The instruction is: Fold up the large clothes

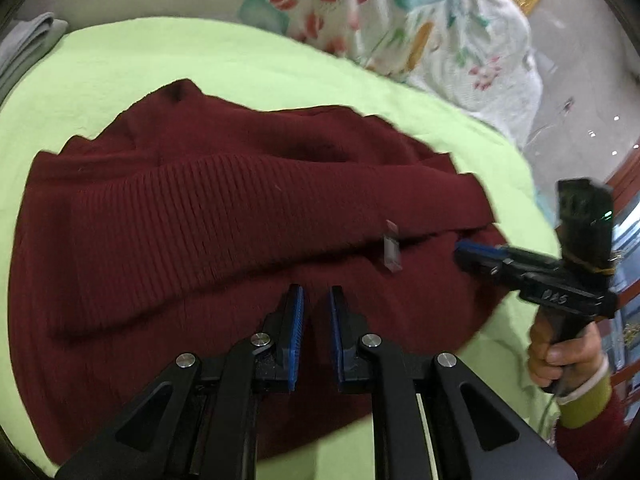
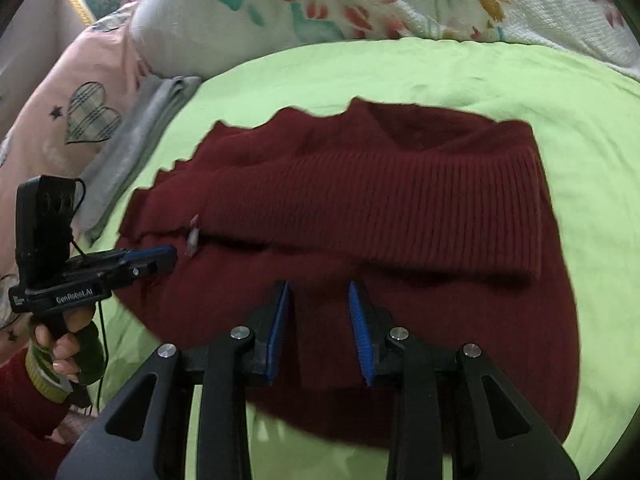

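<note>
While the dark red ribbed knit sweater (image 1: 224, 208) lies partly folded on the light green bed sheet (image 1: 248, 60), both grippers hang above its near half. The ribbed hem band is turned over the body of the garment and runs across its middle. 1 small white tag (image 1: 391, 249) shows at the edge of that fold.

The left gripper (image 1: 316, 300) points down at the fabric; its jaws stand slightly apart with a narrow gap, released, and nothing is between the blue pads. The right gripper (image 2: 318, 294) also points down over the sweater; its jaws stand wider apart, released, with nothing between them.

Each device is held by a hand on its pistol grip; the right hand (image 1: 560, 356) appears at the sweater's right edge. 1 folded grey cloth (image 2: 136, 148) lies beside the sweater's left edge. 1 white floral quilt (image 2: 360, 0) is bunched at the far side of the bed.
</note>
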A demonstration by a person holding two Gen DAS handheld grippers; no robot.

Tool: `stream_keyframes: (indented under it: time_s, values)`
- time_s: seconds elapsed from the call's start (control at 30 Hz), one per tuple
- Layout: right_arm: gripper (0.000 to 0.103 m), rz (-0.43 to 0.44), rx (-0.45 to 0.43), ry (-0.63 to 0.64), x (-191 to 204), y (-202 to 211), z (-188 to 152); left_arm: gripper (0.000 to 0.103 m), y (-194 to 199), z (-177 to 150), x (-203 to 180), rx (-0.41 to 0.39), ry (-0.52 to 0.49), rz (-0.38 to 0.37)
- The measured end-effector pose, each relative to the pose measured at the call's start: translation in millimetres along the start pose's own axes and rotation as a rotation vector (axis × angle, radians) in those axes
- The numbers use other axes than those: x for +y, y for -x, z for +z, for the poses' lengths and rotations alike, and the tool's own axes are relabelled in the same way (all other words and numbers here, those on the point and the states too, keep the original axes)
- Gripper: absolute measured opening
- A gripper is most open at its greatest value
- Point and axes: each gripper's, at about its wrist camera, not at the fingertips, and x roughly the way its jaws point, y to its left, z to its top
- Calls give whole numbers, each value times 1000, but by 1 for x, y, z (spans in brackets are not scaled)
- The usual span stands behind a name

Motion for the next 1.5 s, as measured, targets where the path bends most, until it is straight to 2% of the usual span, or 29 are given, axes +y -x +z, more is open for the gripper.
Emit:
stream_keyframes:
  time_s: [0.07,0.13,0.27,0.33,0.4,0.63,0.73,0.83,0.93,1.0,1.07,1.23,1.37,1.5]
  values:
    - [33,-40,-18,-33,-13,-4,14,11,-4,15,13,-16,24,43]
    - [33,-67,-43,-91,-29,-7,28,10,-3,31,30,-40,68,50]
    - [33,-59,-128,-210,-55,-1,53,10,8,55,58,-104,146,71]
    - [33,-66,-159,-263,-64,2,58,10,14,63,73,-137,188,92]
    - [33,-34,-182,-313,-69,4,57,10,18,68,86,-154,228,92]
    - [33,-77,-241,-371,-73,24,45,11,41,41,109,-167,287,111]
    - [33,-121,-293,-423,-85,43,37,23,59,23,117,-192,296,165]
    - [33,-154,-342,-468,-96,65,33,25,84,14,143,-237,349,219]
    - [33,-144,-351,-470,-92,76,31,25,105,7,173,-266,455,194]
    - [35,-125,-343,-448,-81,77,28,25,113,0,173,-268,452,202]
    - [39,-100,-326,-427,-67,72,20,28,116,-12,165,-260,433,195]
    - [40,2,-248,-376,-28,47,-9,33,113,-57,128,-204,398,114]
    - [40,39,-215,-314,-3,35,-28,56,107,-88,97,-172,375,-3]
    - [39,68,-214,-282,13,34,-39,65,100,-112,72,-146,355,-63]
